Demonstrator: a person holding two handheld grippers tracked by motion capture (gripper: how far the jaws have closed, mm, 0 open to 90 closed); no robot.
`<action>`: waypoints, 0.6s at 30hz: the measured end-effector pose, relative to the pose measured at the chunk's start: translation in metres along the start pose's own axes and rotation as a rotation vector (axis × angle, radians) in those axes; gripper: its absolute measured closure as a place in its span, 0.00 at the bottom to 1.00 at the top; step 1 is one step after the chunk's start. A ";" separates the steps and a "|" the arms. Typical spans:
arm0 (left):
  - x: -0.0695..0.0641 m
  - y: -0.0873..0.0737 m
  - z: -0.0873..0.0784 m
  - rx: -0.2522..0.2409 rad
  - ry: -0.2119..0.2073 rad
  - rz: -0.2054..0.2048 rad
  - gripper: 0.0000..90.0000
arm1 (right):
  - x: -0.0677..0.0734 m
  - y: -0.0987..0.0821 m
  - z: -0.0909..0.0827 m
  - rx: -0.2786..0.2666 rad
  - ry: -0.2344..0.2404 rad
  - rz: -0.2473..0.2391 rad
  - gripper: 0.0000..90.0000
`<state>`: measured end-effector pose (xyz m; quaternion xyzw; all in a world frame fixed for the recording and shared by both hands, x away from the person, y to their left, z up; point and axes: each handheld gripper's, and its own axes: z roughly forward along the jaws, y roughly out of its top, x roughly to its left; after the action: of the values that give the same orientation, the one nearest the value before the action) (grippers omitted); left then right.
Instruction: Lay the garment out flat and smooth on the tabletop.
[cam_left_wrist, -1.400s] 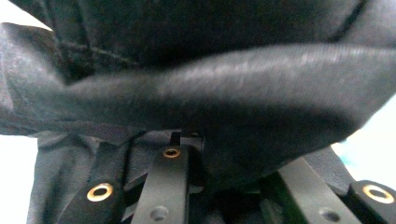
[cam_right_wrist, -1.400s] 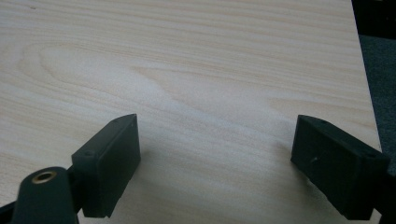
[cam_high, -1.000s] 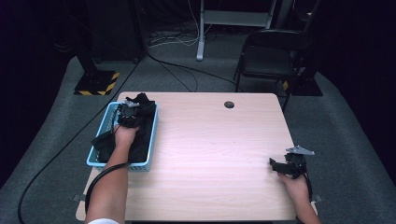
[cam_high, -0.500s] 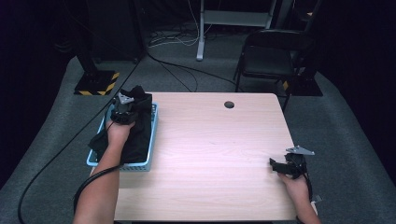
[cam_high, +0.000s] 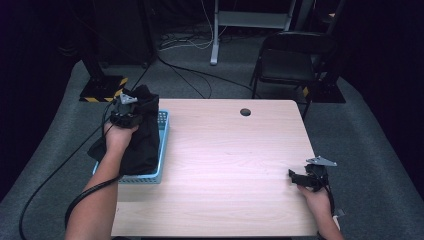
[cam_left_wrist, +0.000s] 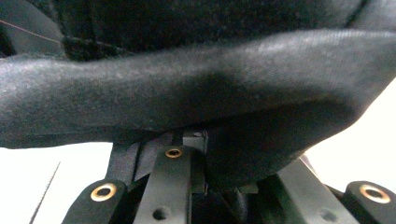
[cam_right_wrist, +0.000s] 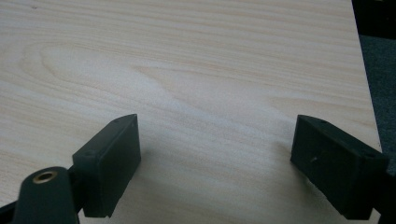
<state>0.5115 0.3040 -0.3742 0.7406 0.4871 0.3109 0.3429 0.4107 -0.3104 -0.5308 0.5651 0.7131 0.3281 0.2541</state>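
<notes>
Gripping the black garment (cam_high: 137, 135) with your left gripper (cam_high: 125, 114), you are lifting it out of the blue basket (cam_high: 163, 145), so next carry it over the bare table (cam_high: 230, 150) toward your idle, wide-open right gripper (cam_high: 295, 176).

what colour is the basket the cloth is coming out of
Light blue basket, seen best in the high view.

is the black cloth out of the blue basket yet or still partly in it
Partly in. The left tool grips the black cloth and holds its top bunched above the blue basket, while the lower folds hang down inside.
</notes>
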 end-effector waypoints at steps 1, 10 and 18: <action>0.000 0.002 -0.003 0.002 -0.002 0.004 0.87 | 0.000 0.000 0.000 0.000 0.000 0.000 0.16; -0.005 0.019 -0.025 -0.024 -0.018 0.033 0.87 | 0.000 0.000 0.000 0.000 0.000 0.000 0.16; -0.007 0.027 -0.040 -0.033 -0.032 0.039 0.87 | 0.000 0.000 0.000 0.000 0.000 0.000 0.16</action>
<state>0.4912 0.2978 -0.3300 0.7490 0.4619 0.3136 0.3570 0.4107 -0.3103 -0.5308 0.5652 0.7130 0.3281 0.2540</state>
